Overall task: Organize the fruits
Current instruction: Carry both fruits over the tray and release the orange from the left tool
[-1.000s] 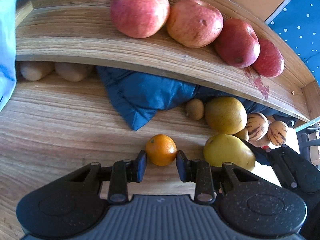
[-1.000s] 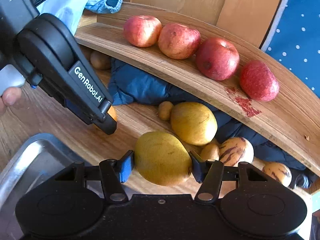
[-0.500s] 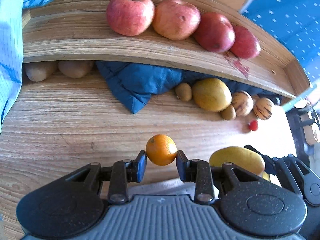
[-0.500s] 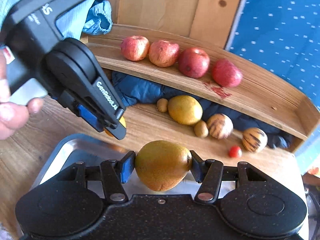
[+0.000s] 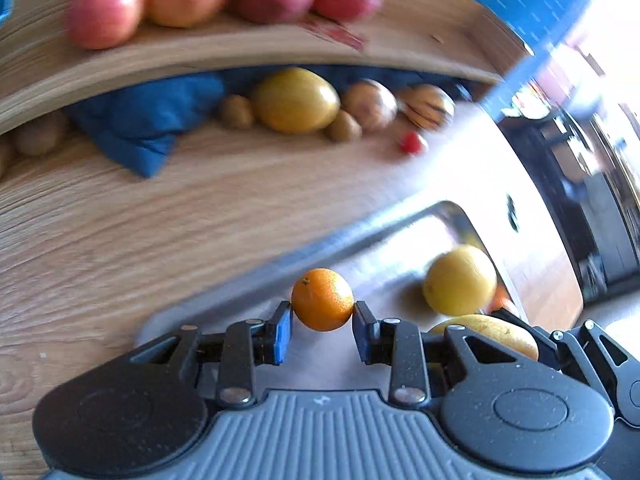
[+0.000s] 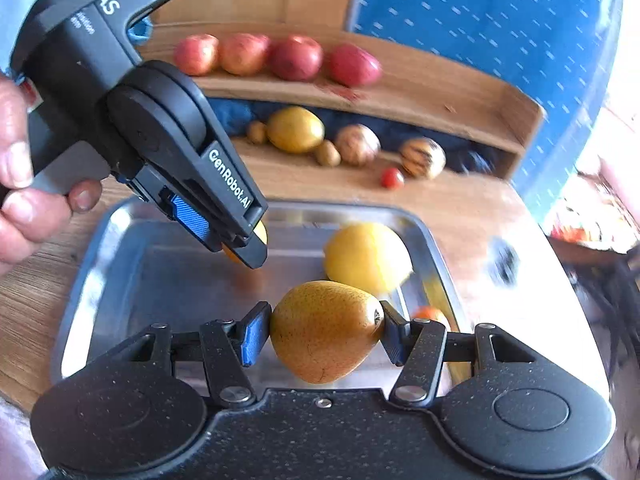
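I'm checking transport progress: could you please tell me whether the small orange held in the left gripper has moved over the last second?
Yes. The small round orange was over bare wooden tabletop; it now hangs above the metal tray.

We look forward along each gripper from just behind its fingers, angled down over the metal tray (image 6: pixel 100 236) on the desk (image 5: pixel 120 232). Both views share the tray and the shelf (image 6: pixel 420 92) of apples beyond.

Lemon (image 6: pixel 366 258) in the tray (image 6: pixel 120 236); apples (image 6: pixel 276 58) on the shelf (image 6: pixel 432 92) behind, loose fruit (image 6: pixel 296 130) beneath.
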Action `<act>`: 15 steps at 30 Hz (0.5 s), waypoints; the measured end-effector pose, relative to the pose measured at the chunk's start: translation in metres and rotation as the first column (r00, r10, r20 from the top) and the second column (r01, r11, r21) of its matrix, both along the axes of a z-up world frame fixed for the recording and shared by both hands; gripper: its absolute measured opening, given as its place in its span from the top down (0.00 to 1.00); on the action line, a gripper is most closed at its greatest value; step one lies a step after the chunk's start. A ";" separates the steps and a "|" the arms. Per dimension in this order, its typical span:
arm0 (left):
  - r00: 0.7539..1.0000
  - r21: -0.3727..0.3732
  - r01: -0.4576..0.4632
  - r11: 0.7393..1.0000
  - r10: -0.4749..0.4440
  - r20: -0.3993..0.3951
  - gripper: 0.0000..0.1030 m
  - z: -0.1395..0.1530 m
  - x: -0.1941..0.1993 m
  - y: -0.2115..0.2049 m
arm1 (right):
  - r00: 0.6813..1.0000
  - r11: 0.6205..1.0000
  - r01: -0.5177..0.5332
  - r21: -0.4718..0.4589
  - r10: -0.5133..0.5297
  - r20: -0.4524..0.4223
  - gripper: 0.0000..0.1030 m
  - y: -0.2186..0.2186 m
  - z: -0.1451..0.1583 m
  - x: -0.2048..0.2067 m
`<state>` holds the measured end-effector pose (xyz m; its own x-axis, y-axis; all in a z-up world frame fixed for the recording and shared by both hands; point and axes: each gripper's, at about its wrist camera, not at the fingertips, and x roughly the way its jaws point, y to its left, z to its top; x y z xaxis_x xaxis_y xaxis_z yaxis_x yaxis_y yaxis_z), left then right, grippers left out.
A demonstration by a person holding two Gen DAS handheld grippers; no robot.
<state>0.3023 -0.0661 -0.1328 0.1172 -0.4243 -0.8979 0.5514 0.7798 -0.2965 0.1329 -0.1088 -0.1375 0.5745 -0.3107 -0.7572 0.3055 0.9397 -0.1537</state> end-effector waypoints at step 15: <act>0.965 0.043 0.260 0.965 -0.261 0.016 0.66 -0.007 -0.047 -0.038 | 0.992 0.992 0.126 0.015 -0.126 -0.005 0.43 -0.015 -0.010 -0.011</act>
<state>0.2549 -0.1037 -0.1400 0.0268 -0.4061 -0.9135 0.7427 0.6197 -0.2537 0.1217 -0.1242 -0.1472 0.5288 -0.3689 -0.7644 0.4210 0.8960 -0.1412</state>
